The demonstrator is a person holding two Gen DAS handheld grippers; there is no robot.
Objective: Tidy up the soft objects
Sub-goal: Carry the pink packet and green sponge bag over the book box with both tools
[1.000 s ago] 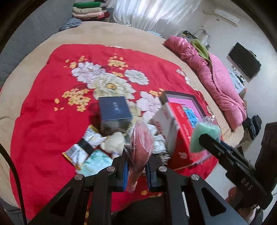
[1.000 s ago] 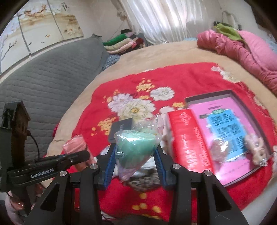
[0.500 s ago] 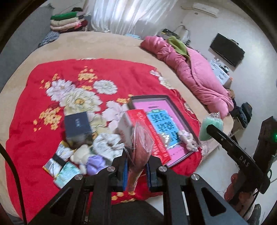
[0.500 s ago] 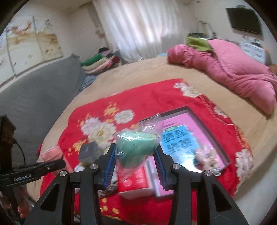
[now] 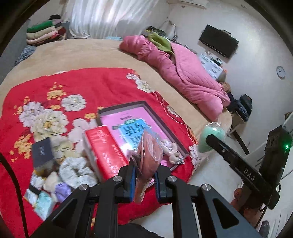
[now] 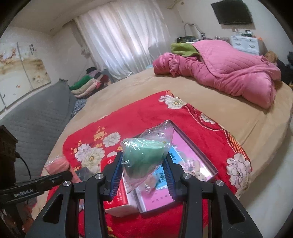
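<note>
**Both claws loaded, carry phase toward the open box**

Left gripper [image 5: 144,178]: clamped on the pink bagged item [image 5: 149,155], a soft reddish-pink thing in clear plastic that sticks up between the pads. Right gripper [image 6: 142,176]: clamped on the green bagged item [image 6: 144,155], a mint-green soft lump in a crinkly bag with the loose bag corner poking up.

Landmark = the open box [image 5: 157,117] with the pink printed liner, lying on the red floral blanket [image 5: 102,86].
- Both bagged items are held in the air above the box's near edge; neither touches it.
- A small plush toy [image 5: 172,152] already lies inside the box, at its near corner.
- The red lid [image 5: 106,150] stands just left of the box, touching it.
- Left of the lid is the unsorted pile: white scrunchie [image 5: 75,171], purple soft item [image 5: 61,190], dark small box [image 5: 42,152], foil packets [image 5: 43,200].

Step, my read: mid-transfer, two items picked and not yet placed. Next move needs a descent over the liner and a release clear of the plush; the slippery bags may cling to the pads.

Surface: blanket over a tan round bed [image 6: 228,109], soft and uneven. Room: pink quilt [image 6: 228,73] far side of the box, folded clothes stack [image 6: 86,86] by the curtains [image 6: 124,42], wall TV [image 6: 231,11].
</note>
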